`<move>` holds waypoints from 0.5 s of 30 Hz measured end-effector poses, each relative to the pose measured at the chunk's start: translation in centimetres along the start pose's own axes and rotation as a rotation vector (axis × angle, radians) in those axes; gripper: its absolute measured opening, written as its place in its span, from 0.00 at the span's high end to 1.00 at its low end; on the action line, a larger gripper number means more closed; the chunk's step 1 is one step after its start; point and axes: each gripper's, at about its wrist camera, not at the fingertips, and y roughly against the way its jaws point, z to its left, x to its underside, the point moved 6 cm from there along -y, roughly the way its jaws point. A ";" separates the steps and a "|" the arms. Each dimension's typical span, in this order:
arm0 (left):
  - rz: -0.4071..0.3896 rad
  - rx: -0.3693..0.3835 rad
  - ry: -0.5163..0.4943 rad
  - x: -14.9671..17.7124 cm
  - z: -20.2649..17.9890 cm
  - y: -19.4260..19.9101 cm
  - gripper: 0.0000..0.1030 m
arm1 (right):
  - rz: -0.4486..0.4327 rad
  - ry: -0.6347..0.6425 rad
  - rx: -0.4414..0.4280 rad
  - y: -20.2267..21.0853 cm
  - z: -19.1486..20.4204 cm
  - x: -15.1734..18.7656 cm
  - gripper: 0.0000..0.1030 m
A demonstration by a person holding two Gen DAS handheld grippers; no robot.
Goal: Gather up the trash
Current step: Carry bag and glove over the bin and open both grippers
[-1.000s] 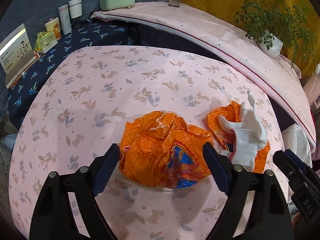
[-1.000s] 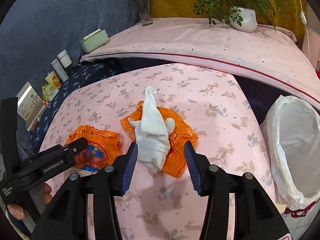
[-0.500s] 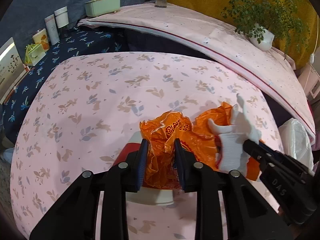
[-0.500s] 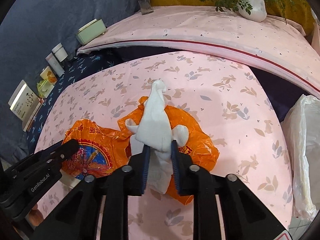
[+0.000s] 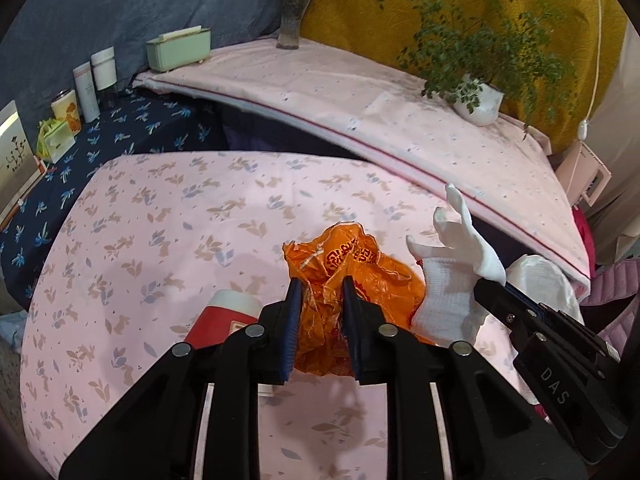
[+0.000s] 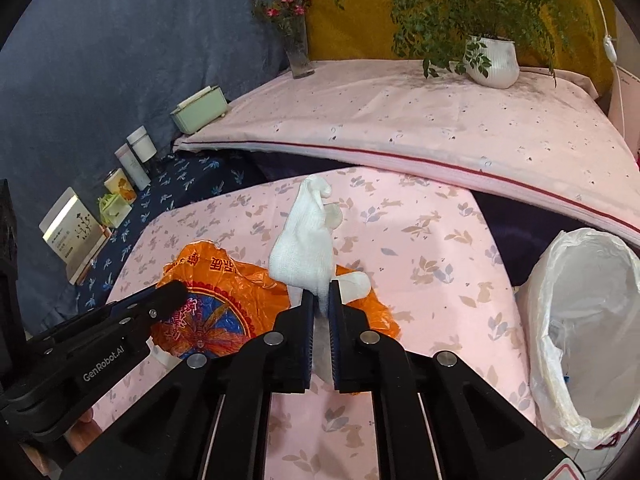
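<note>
My left gripper [image 5: 318, 284] is closing its jaws on a crumpled orange plastic bag [image 5: 352, 256], which is pinched between the pads and lifted off the pink leaf-print tablecloth [image 5: 160, 220]. My right gripper [image 6: 319, 294] is shut on a white knitted glove [image 6: 304, 244] that stands up above its fingertips. A second orange bag [image 6: 376, 312] shows just behind the right finger; I cannot tell whether it is gripped too. In the right wrist view the left gripper [image 6: 176, 288] holds its orange bag [image 6: 212, 312] at the left. A red container with a white lid [image 5: 228, 312] lies beside the left fingers.
A bin lined with a white bag [image 6: 536, 312] stands open at the table's right edge. Behind runs a raised pink-covered shelf [image 6: 400, 120] with a potted plant [image 6: 492, 60], a flower vase [image 6: 298, 48] and a green box [image 6: 200, 110]. Bottles and cards line the dark blue cloth [image 5: 132, 128].
Both grippers closed, the left on the orange bag and the right on the glove, then rose from the table with them. The lifted bag uncovered the red container.
</note>
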 end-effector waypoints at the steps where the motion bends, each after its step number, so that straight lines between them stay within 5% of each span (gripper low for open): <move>1: -0.009 0.007 -0.006 -0.2 -0.6 0.5 0.81 | -0.011 -0.004 0.000 0.6 -0.3 -0.2 0.93; 15: -0.077 0.096 -0.124 -0.7 -10.9 5.2 0.81 | -0.156 -0.078 0.055 9.8 -6.7 -1.3 0.93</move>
